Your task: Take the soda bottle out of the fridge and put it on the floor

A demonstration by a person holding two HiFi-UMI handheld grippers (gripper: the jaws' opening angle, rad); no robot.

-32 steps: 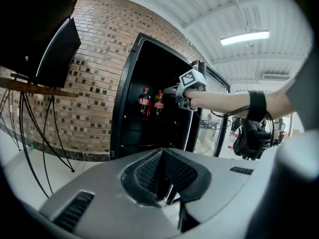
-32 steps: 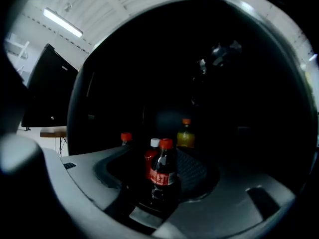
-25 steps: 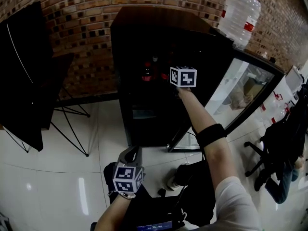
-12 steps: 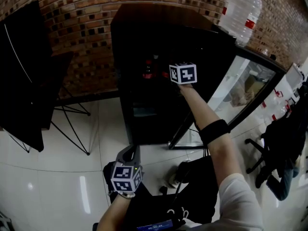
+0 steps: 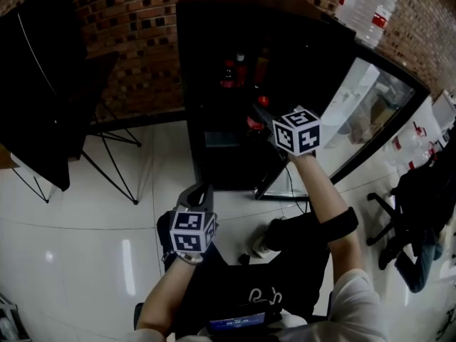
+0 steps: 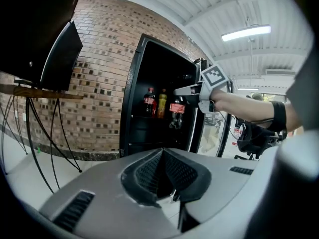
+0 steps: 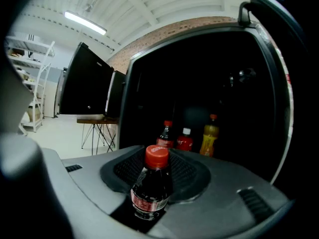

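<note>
The right gripper [image 7: 155,180] is pinching the soda bottle [image 7: 149,193] high on its body, just under the red cap. Its jaws are pressing in from both sides, so the bottle is hanging upright with its base free, a hold that looks suited to setting it down on the floor [image 5: 85,212]. The bottle is sitting at the open front of the fridge [image 5: 214,63], apart from the three other bottles [image 7: 185,141] standing on the shelf behind. The right arm [image 5: 324,198] is reaching forward, nearly straight, with the gripper pointing into the cabinet. The left gripper [image 6: 162,176] is hovering low near the person's lap, its jaws pressed together on nothing and aiming at the fridge, seemingly idling out of the way
</note>
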